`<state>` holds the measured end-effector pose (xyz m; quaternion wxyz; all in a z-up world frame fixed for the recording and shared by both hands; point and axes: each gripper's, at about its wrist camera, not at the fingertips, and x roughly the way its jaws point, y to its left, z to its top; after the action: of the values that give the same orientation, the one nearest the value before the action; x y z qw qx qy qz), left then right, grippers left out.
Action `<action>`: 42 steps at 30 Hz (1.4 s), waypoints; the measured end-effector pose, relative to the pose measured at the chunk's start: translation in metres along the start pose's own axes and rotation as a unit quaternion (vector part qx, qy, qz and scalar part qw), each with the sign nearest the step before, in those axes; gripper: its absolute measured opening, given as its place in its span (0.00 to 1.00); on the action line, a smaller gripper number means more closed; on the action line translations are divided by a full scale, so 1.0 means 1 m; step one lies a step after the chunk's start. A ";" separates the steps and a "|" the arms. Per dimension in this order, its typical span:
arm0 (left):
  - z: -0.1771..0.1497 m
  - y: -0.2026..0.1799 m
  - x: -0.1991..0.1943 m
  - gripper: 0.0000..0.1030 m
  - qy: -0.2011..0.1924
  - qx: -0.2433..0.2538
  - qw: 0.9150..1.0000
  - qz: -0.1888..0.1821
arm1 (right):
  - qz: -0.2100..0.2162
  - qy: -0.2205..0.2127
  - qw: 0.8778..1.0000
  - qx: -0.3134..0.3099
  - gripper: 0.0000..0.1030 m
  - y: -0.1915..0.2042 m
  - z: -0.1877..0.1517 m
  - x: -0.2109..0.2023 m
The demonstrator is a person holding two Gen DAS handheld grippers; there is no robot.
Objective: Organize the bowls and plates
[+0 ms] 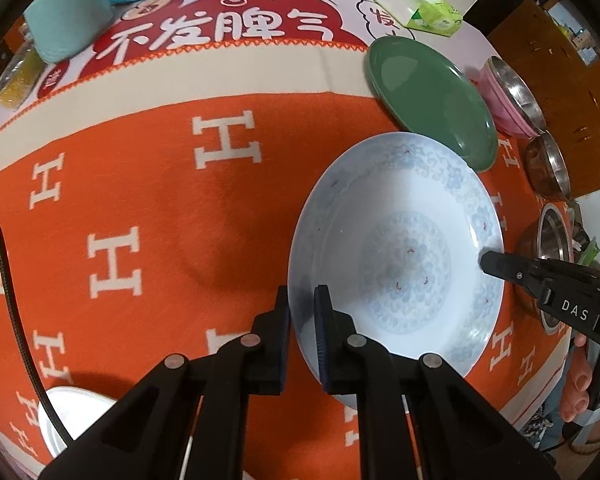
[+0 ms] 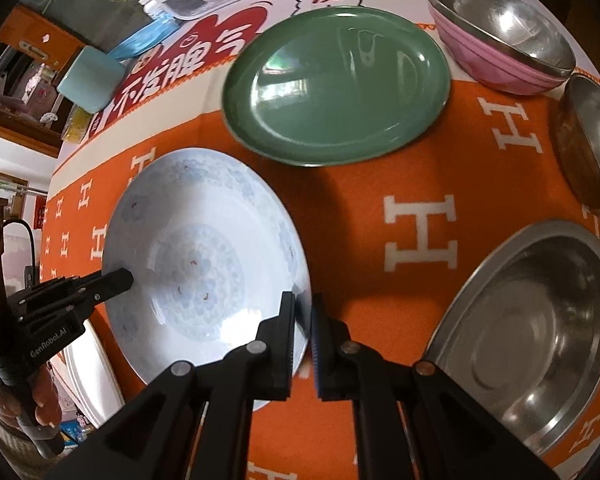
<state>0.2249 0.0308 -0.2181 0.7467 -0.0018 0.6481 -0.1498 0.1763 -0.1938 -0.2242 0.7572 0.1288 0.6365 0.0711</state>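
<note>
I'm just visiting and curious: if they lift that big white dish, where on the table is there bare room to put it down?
The widest bare stretch of orange cloth lies left of the white patterned plate, below the red banner. A smaller gap sits between that plate and the large steel bowl. It is crowded by the green plate, pink bowl and brown bowl.

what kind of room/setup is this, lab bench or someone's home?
Most likely a home dining table, not a lab: an orange patterned blanket serves as tablecloth, with a tissue pack, a green plate and steel bowls on it. Cluttered household shelves show at the left edge.
</note>
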 end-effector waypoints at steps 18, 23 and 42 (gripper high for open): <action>-0.083 0.044 -0.067 0.09 -0.028 -0.039 0.999 0.003 | 0.007 -0.024 0.998 -0.050 0.07 0.065 -0.057 -0.028; -0.118 0.073 -0.089 0.09 -0.036 -0.064 0.997 0.006 | 0.013 -0.025 0.997 -0.077 0.07 0.099 -0.073 -0.032; -0.238 0.188 -0.093 0.11 -0.012 -0.180 0.982 0.054 | 0.025 0.041 0.979 -0.197 0.07 0.227 -0.135 0.032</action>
<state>0.0256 0.2770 -0.2027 0.7492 -0.1029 0.6542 0.0102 0.0617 0.0460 -0.2106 0.7389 -0.0099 0.6370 0.2195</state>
